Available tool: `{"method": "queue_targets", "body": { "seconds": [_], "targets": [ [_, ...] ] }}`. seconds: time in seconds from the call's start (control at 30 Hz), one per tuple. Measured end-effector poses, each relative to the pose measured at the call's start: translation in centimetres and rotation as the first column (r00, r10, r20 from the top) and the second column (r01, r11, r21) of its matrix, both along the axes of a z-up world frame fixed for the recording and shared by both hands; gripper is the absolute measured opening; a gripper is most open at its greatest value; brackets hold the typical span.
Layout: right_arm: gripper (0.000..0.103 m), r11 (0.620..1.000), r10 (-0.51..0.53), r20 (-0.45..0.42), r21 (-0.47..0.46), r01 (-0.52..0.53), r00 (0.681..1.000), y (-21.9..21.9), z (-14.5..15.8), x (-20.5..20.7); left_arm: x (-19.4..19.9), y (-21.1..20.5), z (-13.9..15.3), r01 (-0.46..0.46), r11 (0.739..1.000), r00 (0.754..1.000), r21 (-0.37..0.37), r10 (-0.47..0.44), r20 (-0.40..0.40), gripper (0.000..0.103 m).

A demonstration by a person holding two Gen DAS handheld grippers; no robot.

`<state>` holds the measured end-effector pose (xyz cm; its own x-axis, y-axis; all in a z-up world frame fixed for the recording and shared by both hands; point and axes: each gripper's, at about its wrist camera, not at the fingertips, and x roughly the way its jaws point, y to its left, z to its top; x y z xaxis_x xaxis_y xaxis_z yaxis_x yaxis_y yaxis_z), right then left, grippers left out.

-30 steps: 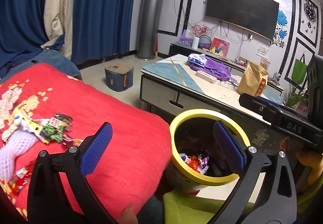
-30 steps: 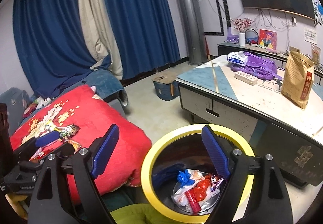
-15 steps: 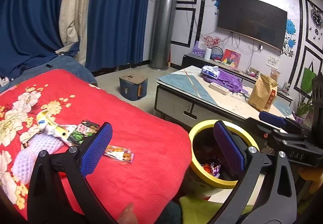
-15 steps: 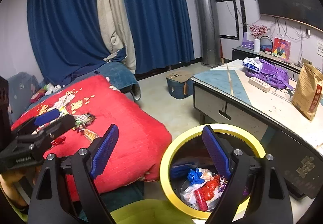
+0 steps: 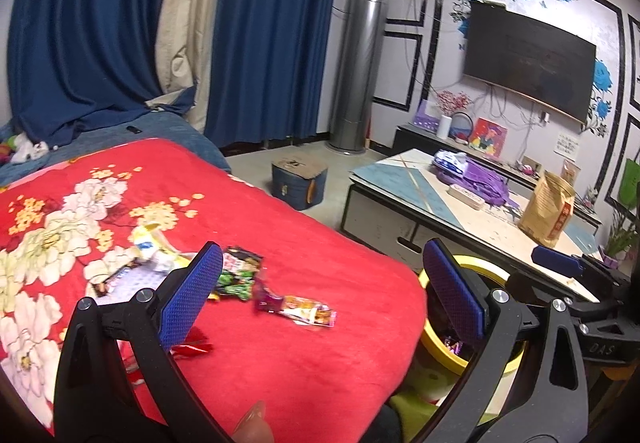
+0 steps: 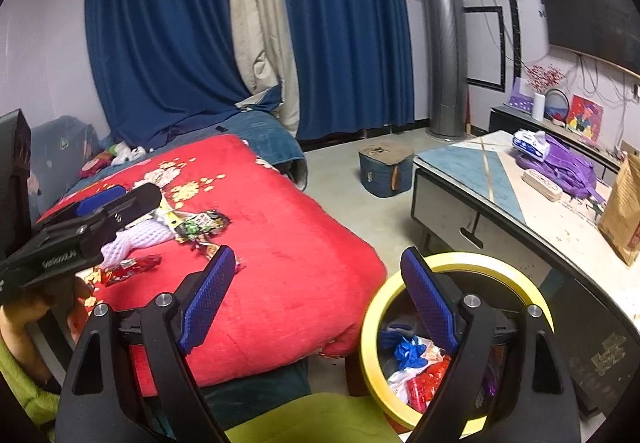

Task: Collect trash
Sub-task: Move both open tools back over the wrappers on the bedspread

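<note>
Both hand-held grippers swung from bin toward blanket edge; wide open, empty.

The black body of the right gripper carries the raised letters "DAS". Print on the brown paper bag and white wall notice is too small to read.

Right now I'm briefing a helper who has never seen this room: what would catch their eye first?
The bright red flowered blanket fills the left and middle, with snack wrappers scattered on it. Beside its right edge a yellow-rimmed bin on the floor already holds trash. Behind hang tall blue curtains.
</note>
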<state>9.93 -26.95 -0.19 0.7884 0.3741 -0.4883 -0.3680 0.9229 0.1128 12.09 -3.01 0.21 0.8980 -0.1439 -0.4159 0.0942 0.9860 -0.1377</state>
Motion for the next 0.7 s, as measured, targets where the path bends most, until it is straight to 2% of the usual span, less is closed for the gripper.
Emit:
{"method": "queue_targets", "body": {
  "seconds": [0.4, 0.7],
  "targets": [
    [0.082, 0.995, 0.092, -0.017, -0.025, -0.092, 0.996, 4.2, -0.1, -0.3, -0.7, 4.5, 0.6, -0.089, 0.996, 0.996, -0.012, 0.089, 0.011, 0.092],
    [0.082, 0.989, 0.141, -0.028, -0.037, -0.142, 0.99, 7.1, -0.5, 0.4, -1.1, 8.4, 0.2, -0.171, 0.985, 0.985, -0.025, 0.171, -0.013, 0.092]
  ]
}}
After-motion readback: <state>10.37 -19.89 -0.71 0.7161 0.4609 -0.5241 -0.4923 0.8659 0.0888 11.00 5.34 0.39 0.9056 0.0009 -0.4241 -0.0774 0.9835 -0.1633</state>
